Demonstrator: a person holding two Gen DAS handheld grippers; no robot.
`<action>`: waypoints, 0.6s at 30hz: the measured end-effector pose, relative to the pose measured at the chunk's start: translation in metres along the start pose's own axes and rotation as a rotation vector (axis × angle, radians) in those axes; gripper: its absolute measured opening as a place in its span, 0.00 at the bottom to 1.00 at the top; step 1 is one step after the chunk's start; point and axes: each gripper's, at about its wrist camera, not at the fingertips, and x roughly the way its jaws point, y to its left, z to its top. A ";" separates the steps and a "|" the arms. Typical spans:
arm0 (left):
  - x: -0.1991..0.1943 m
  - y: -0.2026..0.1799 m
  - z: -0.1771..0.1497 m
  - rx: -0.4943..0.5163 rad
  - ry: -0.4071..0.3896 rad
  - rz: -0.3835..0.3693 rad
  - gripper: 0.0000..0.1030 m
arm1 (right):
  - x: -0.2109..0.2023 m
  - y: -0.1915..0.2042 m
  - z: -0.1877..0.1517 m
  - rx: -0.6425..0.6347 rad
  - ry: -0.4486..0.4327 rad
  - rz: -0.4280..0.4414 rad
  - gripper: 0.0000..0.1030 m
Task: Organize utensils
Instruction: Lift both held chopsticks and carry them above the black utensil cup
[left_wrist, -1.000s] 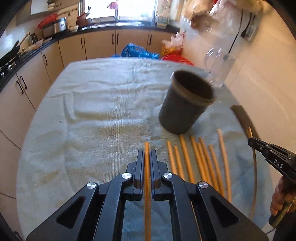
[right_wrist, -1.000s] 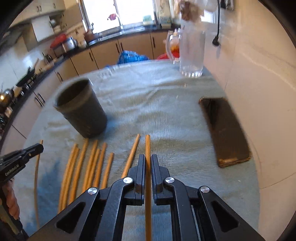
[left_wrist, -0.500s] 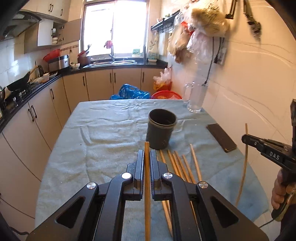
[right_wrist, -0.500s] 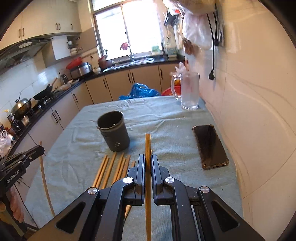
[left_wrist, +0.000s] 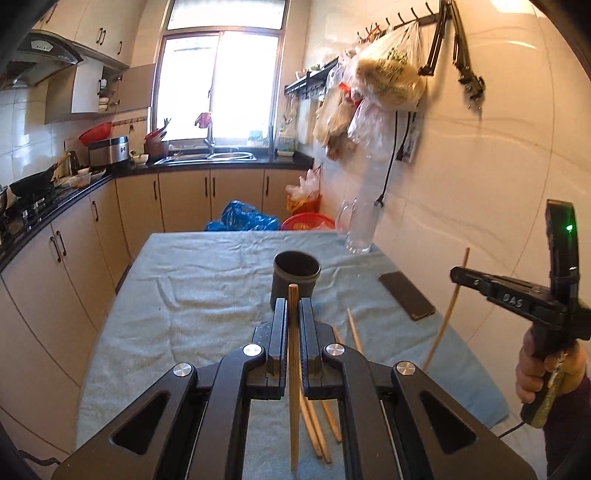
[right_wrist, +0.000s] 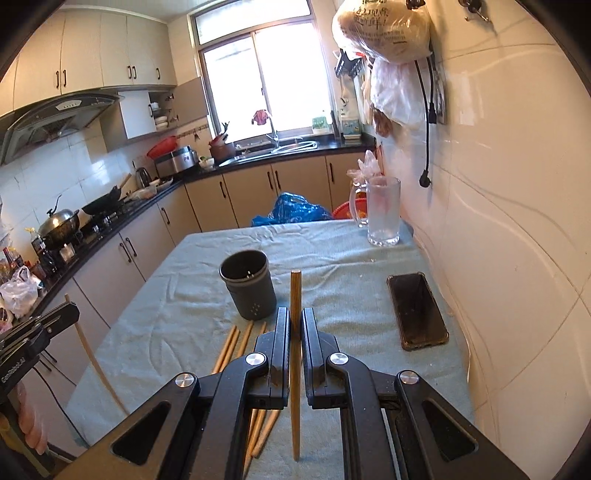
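A: What is changed against a second ago?

B: Both chopsticks are lifted clear of the tabletop (left_wrist: 192, 295). The left gripper (left_wrist: 293, 314) is pressed onto one chopstick (left_wrist: 293, 387); the right gripper (right_wrist: 295, 325) is pinching a second chopstick (right_wrist: 295, 362). The camera views are raised and pulled back, so the dark holder cup (right_wrist: 248, 290) is now seen smaller and farther ahead.

A: What is implied for the task?

B: Pickup is judged complete. Transfer to the holder cup is judged the next step. The loose chopsticks (right_wrist: 236, 341) are left lying just beside its base. The phone (right_wrist: 417, 310) lies well apart.
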 end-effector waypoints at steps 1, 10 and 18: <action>0.001 -0.001 0.005 -0.001 -0.005 -0.004 0.05 | 0.001 0.000 0.002 0.001 -0.003 0.003 0.06; 0.034 0.013 0.058 -0.080 -0.018 -0.045 0.05 | 0.013 0.006 0.046 0.013 -0.060 0.041 0.06; 0.083 0.032 0.125 -0.146 -0.052 -0.028 0.05 | 0.031 0.026 0.108 0.047 -0.149 0.090 0.06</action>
